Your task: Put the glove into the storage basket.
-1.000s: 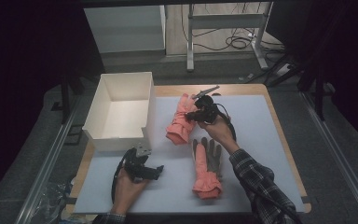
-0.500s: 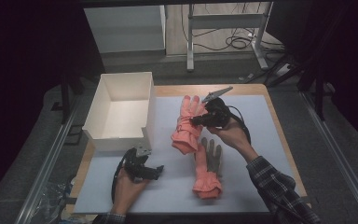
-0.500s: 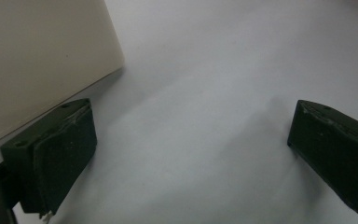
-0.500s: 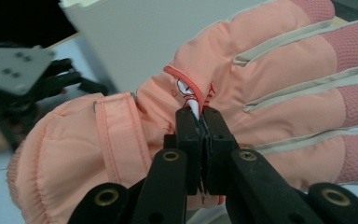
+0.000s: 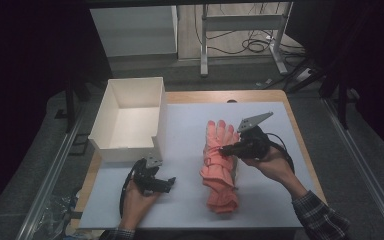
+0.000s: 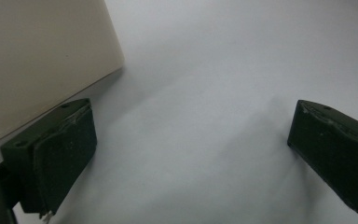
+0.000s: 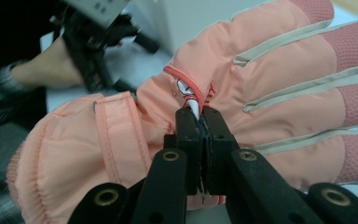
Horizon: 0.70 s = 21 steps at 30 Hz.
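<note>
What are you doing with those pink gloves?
A person holds a claw in each hand. The right claw is pinched shut on the top glove, which lies stacked on the other glove on the white mat. The left claw rests open on the mat beside the white box, holding nothing.

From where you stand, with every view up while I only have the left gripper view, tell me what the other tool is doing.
Observer: The right tool is shut on the pink glove, pinching a fold near its small white tag.
Operator: Say where that glove sits on the table.
Observer: In the high view it lies on top of a second glove, right of the white box.
Operator: Report where my own tool is relative to them.
Observer: The left tool is open, low on the white mat, just below the box's near corner and left of the gloves.
</note>
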Tool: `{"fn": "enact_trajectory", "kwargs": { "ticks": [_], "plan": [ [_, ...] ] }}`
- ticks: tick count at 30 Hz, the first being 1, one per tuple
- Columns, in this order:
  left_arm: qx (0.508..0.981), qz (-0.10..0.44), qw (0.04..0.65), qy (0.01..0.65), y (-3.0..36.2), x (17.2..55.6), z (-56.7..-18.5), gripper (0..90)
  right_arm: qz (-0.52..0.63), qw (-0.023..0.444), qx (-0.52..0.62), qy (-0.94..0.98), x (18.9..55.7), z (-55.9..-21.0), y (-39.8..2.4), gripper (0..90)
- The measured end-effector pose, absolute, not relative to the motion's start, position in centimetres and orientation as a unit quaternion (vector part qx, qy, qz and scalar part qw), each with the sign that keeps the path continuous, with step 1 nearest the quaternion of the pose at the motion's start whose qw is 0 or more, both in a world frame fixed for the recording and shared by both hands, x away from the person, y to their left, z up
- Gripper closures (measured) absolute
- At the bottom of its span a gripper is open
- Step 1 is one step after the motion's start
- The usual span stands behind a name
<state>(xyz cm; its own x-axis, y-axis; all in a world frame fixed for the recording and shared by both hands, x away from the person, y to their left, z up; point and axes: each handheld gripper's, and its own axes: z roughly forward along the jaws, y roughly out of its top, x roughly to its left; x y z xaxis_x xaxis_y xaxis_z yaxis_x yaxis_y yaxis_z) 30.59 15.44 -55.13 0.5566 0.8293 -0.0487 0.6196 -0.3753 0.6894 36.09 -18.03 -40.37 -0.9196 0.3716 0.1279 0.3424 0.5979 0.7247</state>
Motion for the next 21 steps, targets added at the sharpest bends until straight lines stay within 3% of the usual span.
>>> {"fn": "enact_trajectory", "kwargs": {
  "ticks": [13, 21],
  "plan": [
    [0.815, 0.157, 0.338, 0.444, 15.4, 30.6, -55.1, 1.1, 0.374, -0.003, 0.183, 0.909, 34.6, -44.2, -19.0, 86.7],
    [0.814, 0.156, 0.339, 0.445, 15.4, 30.6, -55.2, 1.2, 0.353, 0.013, 0.174, 0.919, 34.8, -45.8, -18.2, 86.6]
  ]
}}
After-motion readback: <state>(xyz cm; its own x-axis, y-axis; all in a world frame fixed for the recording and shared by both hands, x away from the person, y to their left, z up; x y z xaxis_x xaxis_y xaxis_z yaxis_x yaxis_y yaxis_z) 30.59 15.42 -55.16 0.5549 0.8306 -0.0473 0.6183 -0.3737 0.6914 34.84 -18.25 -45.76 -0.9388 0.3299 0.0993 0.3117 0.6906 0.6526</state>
